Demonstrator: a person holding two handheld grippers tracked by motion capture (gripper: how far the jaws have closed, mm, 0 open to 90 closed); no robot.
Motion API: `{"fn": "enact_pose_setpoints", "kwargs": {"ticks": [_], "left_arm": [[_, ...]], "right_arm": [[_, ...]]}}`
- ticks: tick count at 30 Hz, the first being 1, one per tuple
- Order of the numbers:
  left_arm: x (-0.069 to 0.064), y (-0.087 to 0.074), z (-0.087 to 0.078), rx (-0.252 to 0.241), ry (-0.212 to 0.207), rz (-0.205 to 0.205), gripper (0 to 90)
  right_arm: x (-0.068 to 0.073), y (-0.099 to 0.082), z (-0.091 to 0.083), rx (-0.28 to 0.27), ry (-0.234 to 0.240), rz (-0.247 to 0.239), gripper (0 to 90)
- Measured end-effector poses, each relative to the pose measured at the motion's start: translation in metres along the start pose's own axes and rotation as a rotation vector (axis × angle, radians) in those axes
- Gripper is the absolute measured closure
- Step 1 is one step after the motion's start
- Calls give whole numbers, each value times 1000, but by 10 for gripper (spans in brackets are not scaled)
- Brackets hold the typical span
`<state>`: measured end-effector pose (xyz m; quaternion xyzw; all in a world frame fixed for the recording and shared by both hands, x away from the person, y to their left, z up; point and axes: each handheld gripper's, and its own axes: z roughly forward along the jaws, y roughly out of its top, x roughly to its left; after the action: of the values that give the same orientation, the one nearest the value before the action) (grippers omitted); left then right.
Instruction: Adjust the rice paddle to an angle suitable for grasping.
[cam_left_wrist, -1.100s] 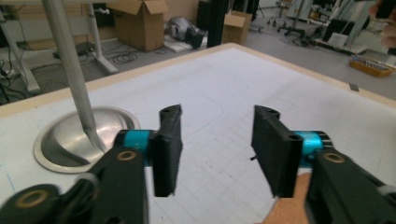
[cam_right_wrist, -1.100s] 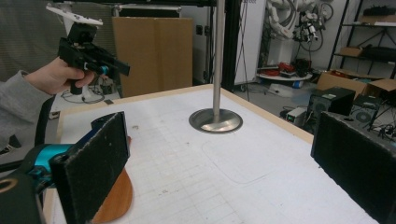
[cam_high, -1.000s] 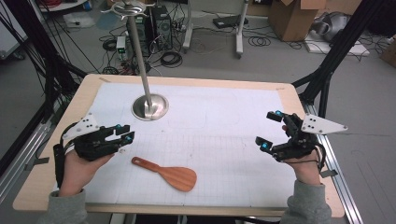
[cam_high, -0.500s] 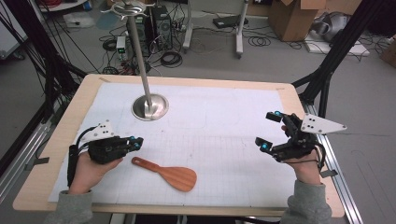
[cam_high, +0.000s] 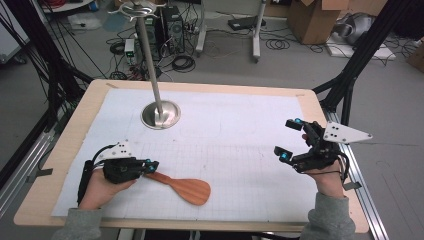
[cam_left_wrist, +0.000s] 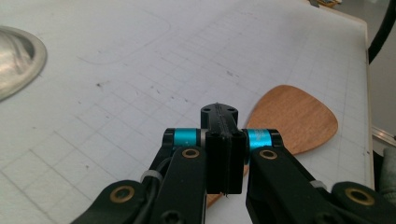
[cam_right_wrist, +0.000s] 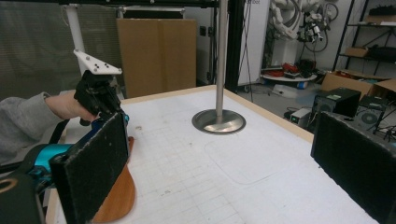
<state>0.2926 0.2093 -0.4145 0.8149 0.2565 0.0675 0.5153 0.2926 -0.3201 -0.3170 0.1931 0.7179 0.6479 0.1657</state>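
A wooden spatula (cam_high: 187, 189) lies flat on the white grid sheet near the table's front, its blade to the right. My left gripper (cam_high: 152, 165) sits low at the end of the handle. Its jaws have just been closing and now stand shut, the pads pressed together. In the left gripper view the gripper (cam_left_wrist: 219, 112) covers the handle, with the blade (cam_left_wrist: 294, 119) beyond it to the right. I cannot tell whether the pads touch the wood. My right gripper (cam_high: 286, 137) hovers open at the table's right side, nothing between its pads (cam_right_wrist: 93, 163).
A steel pole on a round base (cam_high: 161, 114) stands at the back left of the sheet (cam_high: 235, 125). The wooden table edge (cam_high: 330, 165) runs close beside the right hand. Cables, boxes and black frame legs surround the table on the floor.
The left hand has sunk toward the table and slid right onto the spatula's handle end, and its jaws have gone from apart to shut. The right hand and the spatula have stayed still.
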Motion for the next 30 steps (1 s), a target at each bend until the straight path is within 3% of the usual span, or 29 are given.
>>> {"fn": "enact_pose_setpoints", "kwargs": {"ticks": [5,7,10,13,17,30], "left_arm": [[-5,-6,6,26,-12,-12,895],[-8,-6,8,53,-20,8,895],[-10,-9,11,87,-18,24,895],[-11,-12,13,106,-2,9,895],[-14,-17,18,145,-1,19,895],[-11,-25,21,189,20,21,895]], "right_arm": [[0,0,3,8,3,-11,32],[0,-1,4,10,4,-10,32],[1,-1,6,23,6,-4,32],[1,0,6,13,6,-17,32],[-1,0,3,1,4,-12,32],[-1,0,2,0,5,-7,32]]}}
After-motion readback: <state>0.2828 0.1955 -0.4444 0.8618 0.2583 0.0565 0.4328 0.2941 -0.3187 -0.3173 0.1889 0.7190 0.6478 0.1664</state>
